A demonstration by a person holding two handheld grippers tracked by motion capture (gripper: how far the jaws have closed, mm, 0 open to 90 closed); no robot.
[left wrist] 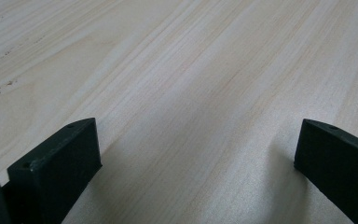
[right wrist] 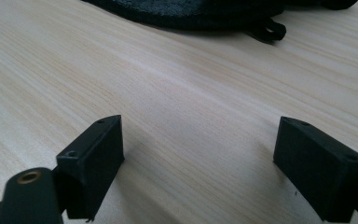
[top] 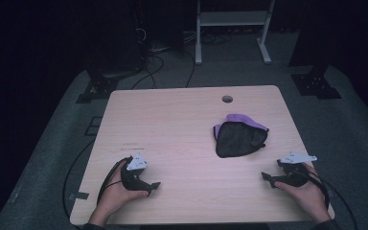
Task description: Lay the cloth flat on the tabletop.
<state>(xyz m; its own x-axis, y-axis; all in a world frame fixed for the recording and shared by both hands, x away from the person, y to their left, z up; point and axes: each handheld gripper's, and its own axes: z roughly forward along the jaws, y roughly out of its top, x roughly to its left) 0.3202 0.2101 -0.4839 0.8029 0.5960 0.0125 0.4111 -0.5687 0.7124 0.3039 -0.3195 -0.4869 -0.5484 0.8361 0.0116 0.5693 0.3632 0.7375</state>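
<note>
The table (top: 182, 129) was evenly lit while its surroundings stayed dark; the high view looked soft; close-up jaws blurred, casting faint shadows.

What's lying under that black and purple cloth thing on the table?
The black and purple garment lies crumpled straight on the wooden table, with bare wood all around it. Whether anything sits beneath it cannot be seen, since the fabric covers that spot. Both grippers rest apart from it, nearer the person.

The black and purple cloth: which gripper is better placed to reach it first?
Right. The right gripper lies nearer the cloth, jaws open toward it; the left gripper rests farther away across bare table.
</note>
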